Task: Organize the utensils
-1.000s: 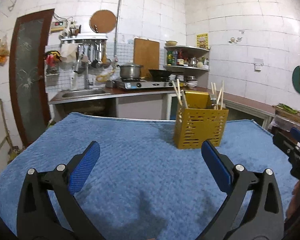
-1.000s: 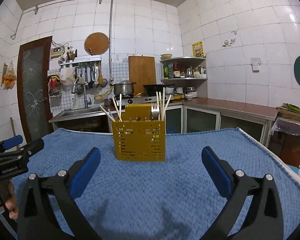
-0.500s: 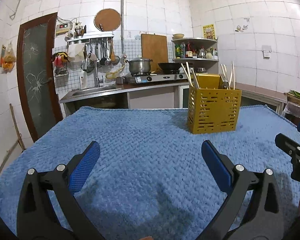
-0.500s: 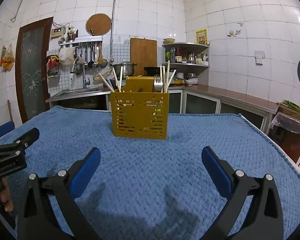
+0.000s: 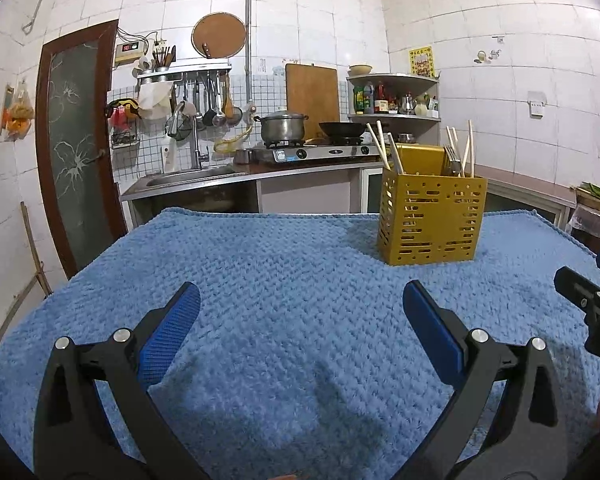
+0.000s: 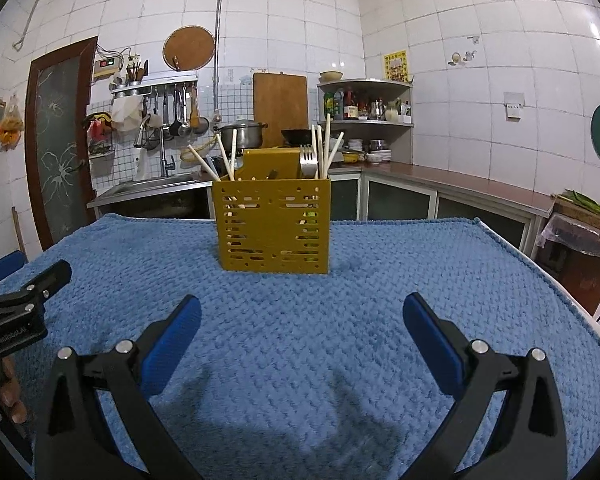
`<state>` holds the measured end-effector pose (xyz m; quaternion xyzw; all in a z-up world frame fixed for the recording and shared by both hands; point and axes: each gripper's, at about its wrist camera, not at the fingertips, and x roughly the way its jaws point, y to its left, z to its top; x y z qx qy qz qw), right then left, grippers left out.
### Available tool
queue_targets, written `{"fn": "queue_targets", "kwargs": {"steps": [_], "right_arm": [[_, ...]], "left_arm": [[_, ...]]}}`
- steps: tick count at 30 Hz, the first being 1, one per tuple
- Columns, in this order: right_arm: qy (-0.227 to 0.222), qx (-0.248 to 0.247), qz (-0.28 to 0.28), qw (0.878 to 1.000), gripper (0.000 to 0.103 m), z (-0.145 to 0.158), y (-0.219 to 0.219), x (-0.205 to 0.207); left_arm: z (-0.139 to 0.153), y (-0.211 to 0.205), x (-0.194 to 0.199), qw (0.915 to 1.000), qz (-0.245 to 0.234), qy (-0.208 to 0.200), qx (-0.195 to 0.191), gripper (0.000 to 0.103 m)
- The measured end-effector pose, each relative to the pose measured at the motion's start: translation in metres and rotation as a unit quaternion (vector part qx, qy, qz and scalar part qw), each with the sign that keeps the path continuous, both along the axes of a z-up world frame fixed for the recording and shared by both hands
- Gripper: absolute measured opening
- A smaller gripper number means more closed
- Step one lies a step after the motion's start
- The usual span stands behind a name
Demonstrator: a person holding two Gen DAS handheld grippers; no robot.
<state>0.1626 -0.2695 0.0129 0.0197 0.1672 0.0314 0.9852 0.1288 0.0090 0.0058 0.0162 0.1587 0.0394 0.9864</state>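
A lived-in home kitchen: white-tiled walls, a steel sink (image 5: 192,174) with ladles (image 5: 216,100) hanging above, a lidded pot (image 5: 282,128) and wok (image 5: 342,128) on a gas stove (image 5: 320,153), a cutting board (image 5: 312,96), and a corner shelf of sauce bottles (image 5: 374,98).

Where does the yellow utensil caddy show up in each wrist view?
Left wrist: yellow utensil caddy stands right of centre on the blue towel.
Right wrist: yellow utensil caddy stands near centre, straight ahead.
Shared landmark: the wooden cutting board leaning on the tiled wall behind the stove.
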Motion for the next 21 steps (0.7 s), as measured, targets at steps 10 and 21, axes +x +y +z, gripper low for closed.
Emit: {"fn": "queue_targets", "kwargs": {"steps": [10,21], "right_arm": [[-0.002,-0.001,-0.002,1.0,0.099,-0.0005,0.0026,-0.001],[-0.001,-0.002,-0.002,1.0,0.099,-0.0007,0.0026,-0.0007]], "left_arm": [[-0.0005,-0.0002,-0.0012,1.0,0.0,0.0,0.0,0.098],[-0.0013,-0.0028,-0.0027,1.0,-0.003,0.0,0.003,0.098]]}}
